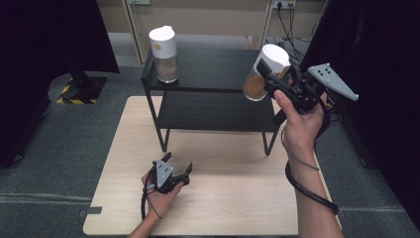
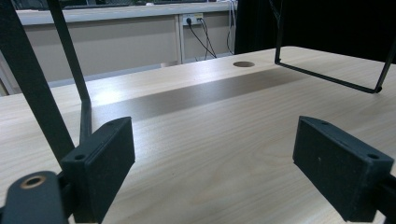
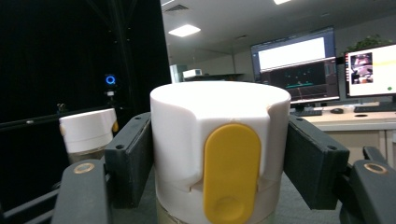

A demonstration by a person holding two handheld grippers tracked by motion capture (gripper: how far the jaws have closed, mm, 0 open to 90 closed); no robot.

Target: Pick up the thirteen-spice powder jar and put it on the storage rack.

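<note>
Item 1: jar, clear body, white lid, brown contents filling roughly the lower half. I have it held in the air, tilted, over the right end of the black shelf, near that end of the top board. In the right gripper view its lid carries a yellow oval tab facing the camera.

Item 2: second jar, same make, white lid, brown contents in the lower part. It stands upright on the left end of the shelf's top board, well apart from item 1. In the right gripper view it appears to the left, behind the held jar.

Item 3: right claw. Its 2 black pads press against opposite sides of the white lid, clamped at about the lid's width. My right hand holds it raised above the bench.

Item 4: left claw. It sits low over the bench, in front of the shelf's left leg, in my left hand. Its jaws stand wide apart with bare wood between them; the pads grip nothing. I cannot tell whether they rest on the wood.

Item 5: shelf, 2 black boards on thin black legs, standing on the far half of the bench.
</note>
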